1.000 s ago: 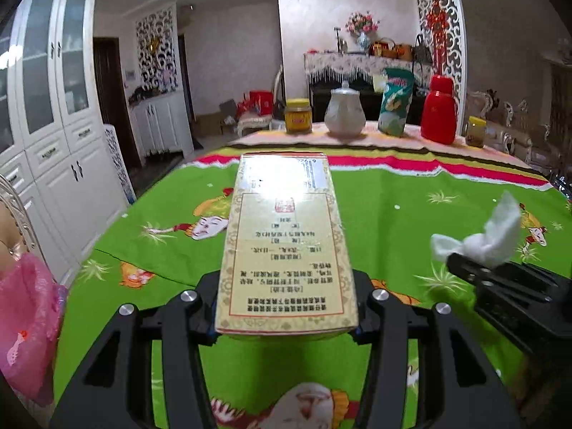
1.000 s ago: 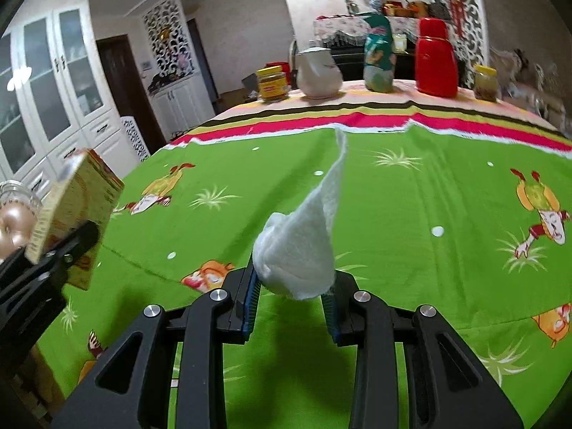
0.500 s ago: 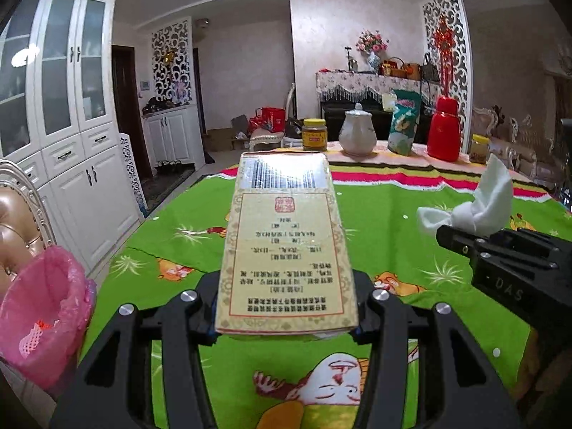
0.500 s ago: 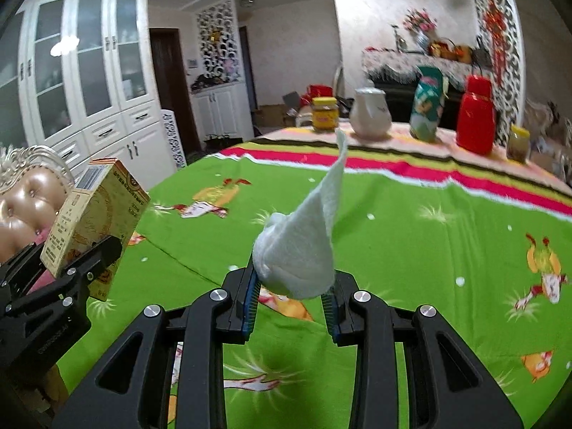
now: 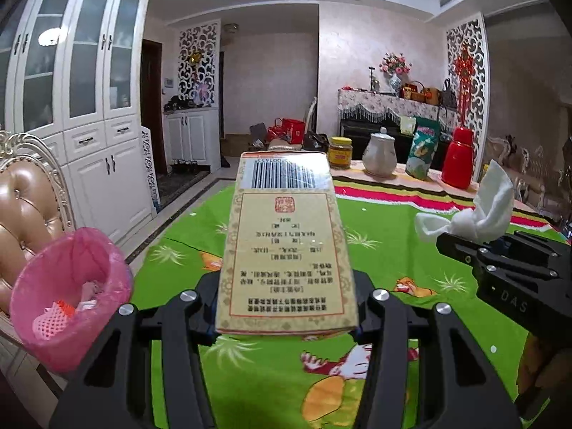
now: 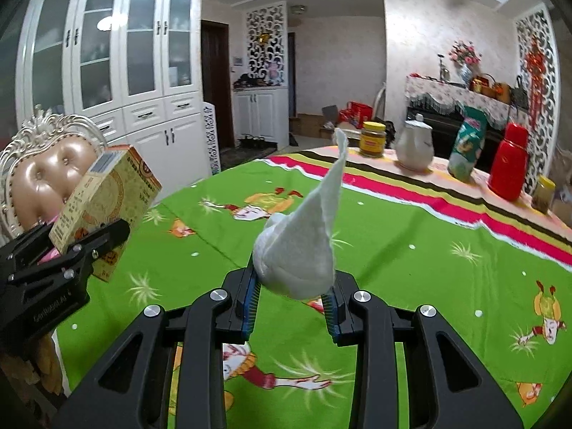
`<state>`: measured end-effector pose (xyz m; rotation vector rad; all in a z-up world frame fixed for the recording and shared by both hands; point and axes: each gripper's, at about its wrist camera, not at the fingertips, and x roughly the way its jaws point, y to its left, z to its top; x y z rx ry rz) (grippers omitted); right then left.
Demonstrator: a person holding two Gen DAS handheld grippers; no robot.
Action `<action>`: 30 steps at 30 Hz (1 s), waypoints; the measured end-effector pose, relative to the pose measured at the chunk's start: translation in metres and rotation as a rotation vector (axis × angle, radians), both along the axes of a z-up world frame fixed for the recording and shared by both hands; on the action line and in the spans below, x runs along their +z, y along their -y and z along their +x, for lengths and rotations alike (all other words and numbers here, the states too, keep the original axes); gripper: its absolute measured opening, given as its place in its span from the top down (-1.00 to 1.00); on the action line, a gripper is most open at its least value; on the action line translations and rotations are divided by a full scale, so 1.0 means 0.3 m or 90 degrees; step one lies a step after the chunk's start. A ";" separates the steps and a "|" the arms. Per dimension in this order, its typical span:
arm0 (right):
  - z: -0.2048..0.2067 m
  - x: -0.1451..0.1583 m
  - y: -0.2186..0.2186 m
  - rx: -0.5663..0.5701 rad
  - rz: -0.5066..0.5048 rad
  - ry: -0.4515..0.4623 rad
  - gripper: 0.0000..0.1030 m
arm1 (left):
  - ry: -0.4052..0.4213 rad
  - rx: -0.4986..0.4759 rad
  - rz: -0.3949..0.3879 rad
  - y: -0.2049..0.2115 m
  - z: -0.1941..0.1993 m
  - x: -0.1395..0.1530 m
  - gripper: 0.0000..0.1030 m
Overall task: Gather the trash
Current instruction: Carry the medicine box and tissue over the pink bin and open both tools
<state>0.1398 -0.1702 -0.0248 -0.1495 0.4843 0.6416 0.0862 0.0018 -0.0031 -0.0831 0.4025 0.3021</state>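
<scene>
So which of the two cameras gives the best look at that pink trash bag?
The left wrist view. There the pink trash bag shows whole at lower left, mouth open, with scraps inside, beside the chair. In the right wrist view only a thin pink sliver peeks out behind the left gripper and its box.

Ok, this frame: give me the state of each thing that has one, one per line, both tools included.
left tool: shut on the box, held above the table
box: closed, barcode end pointing away
right tool: shut on the tissue
tissue: crumpled, one corner sticking up
pink trash bag: open, some trash already inside
white teapot: upright, lid on
yellow jar: upright, lidded
red thermos: upright, closed
</scene>
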 end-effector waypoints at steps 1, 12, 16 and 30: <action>-0.010 0.004 -0.006 0.003 0.000 0.001 0.38 | 0.002 0.001 0.000 -0.010 -0.011 0.005 0.04; -0.135 0.061 -0.109 0.071 0.016 0.013 0.38 | 0.014 0.023 0.006 -0.173 -0.178 0.038 0.04; -0.192 0.060 -0.181 0.110 0.022 0.007 0.38 | 0.020 0.044 0.019 -0.253 -0.251 0.053 0.04; -0.281 0.031 -0.511 0.187 -0.005 -0.023 0.38 | -0.004 0.143 0.004 -0.668 -0.452 0.009 0.04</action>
